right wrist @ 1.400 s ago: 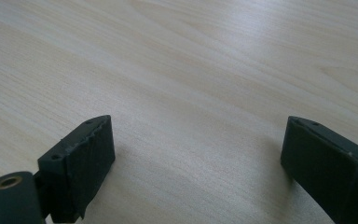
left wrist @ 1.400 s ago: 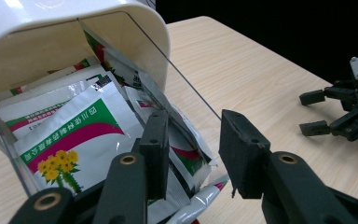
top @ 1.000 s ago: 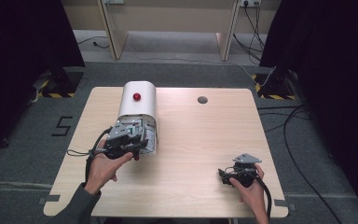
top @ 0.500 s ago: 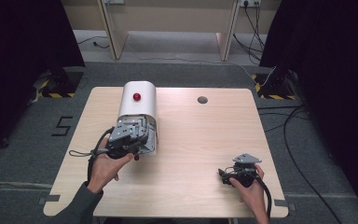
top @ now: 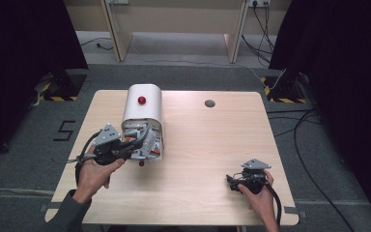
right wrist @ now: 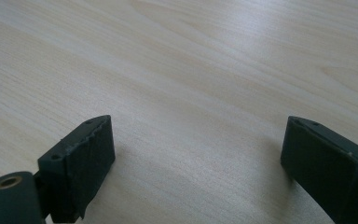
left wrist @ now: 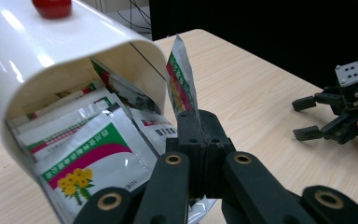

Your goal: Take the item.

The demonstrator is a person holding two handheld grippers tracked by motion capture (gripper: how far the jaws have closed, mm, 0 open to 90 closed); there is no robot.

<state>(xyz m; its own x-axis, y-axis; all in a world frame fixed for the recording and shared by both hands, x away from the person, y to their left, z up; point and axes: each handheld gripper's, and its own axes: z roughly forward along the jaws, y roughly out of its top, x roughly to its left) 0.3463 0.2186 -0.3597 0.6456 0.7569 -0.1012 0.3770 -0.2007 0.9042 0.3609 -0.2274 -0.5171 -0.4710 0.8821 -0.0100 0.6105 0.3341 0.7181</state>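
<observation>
Left tongs (left wrist: pixel 200 140) pinch one foil sachet (left wrist: pixel 181 79) upright at the mouth of the white dispenser (top: pixel 142 110). Right tongs (right wrist: pixel 200 158) rest agape over the bare counter (top: pixel 212 145), well apart from the dispenser.

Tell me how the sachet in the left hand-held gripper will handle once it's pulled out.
The sachet is thin foil standing on edge, so probably light and floppy. Its glossy skin may slip, though the left hand-held gripper is shut on it.
</observation>
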